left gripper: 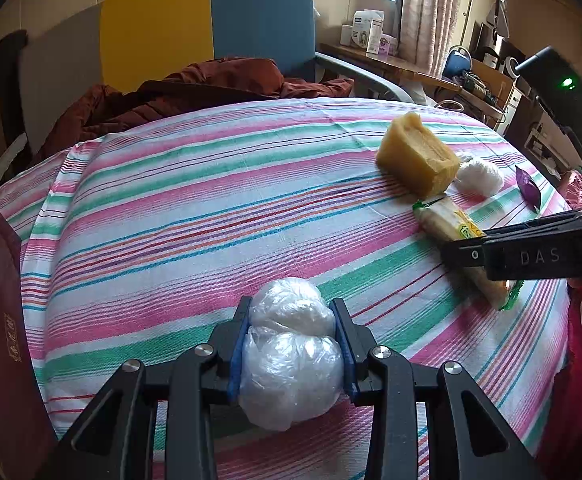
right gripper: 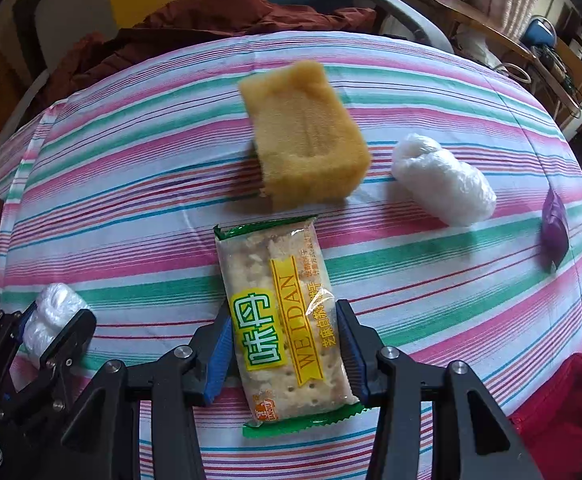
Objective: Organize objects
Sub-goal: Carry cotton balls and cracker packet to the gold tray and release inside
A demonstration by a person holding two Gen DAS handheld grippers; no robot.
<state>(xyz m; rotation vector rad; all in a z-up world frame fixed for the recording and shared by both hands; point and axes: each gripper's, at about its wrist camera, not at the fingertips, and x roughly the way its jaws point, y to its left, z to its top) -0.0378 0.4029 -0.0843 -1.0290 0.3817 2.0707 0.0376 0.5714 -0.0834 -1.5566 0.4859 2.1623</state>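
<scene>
Your work surface is the striped cloth (right gripper: 139, 184), pink, green and white, spread over a rounded table. On it, from largest to smallest: a yellow sponge block (right gripper: 305, 136) lies toward the far side; the cracker packet (right gripper: 283, 328), green-edged and printed "WEIDAN", lies lengthwise just in front of it; a white plastic-wrapped bundle (right gripper: 443, 180) lies to the right of the sponge, apart from it; a small purple wrapper (right gripper: 554, 232) sits near the right edge. Your right gripper (right gripper: 285, 346) straddles the near half of the cracker packet, blue pads pressed against both long edges, jaws clamped on it. Your left gripper (left gripper: 291, 344) is closed tight on a second clear plastic bundle (left gripper: 291, 364), held just over the cloth at the near left, well apart from the other items.
</scene>
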